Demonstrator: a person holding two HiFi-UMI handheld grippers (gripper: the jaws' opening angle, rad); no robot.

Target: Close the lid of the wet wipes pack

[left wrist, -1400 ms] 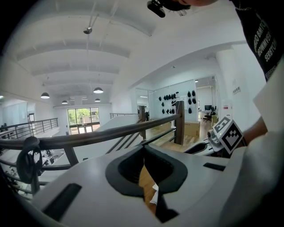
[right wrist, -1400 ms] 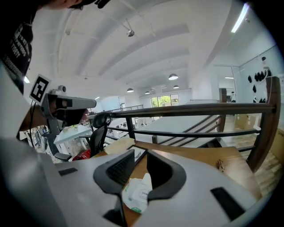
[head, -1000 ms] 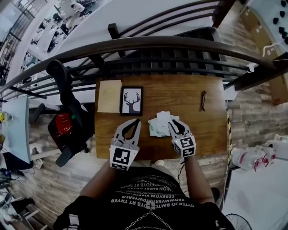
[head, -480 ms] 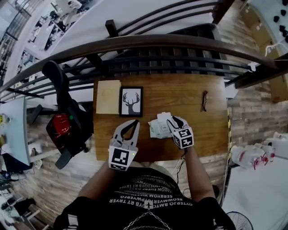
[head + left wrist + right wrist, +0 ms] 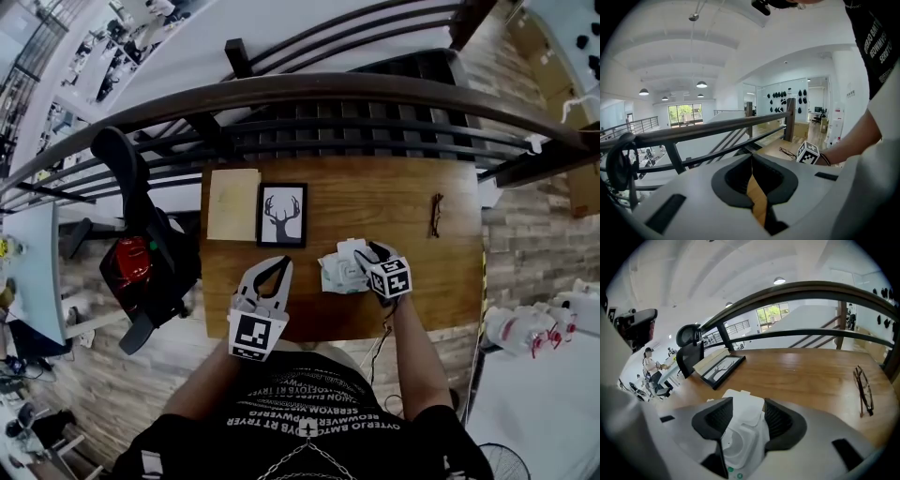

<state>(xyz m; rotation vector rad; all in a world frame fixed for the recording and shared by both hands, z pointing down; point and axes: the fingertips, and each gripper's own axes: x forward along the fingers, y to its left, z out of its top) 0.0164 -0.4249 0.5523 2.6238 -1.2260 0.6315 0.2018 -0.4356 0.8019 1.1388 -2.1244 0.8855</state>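
The person stood at a wooden table (image 5: pixel 375 202) with a 2-jaw gripper in each hand. The right gripper (image 5: pixel 373 257) was down over the wet wipes pack (image 5: pixel 337 270), its jaws spread wide. Between them stood the pack's white flip lid (image 5: pixel 746 416), raised off the round opening just beneath the jaws. I could not tell whether the pads were touching the lid's edges.

The left gripper (image 5: pixel 274 265) hung over bare wood to the left of the pack, well apart from it. Its jaws were pressed together at the tips and held nothing; only a strip of tabletop showed through the gap behind them.

Beyond the left gripper lay a framed deer picture (image 5: pixel 282 215), with a tan sheet (image 5: pixel 233 203) just to its left. A pair of glasses (image 5: pixel 435 215) lay further out, to the right of the right gripper. A dark railing (image 5: pixel 328 94) ran past the table's far edge.
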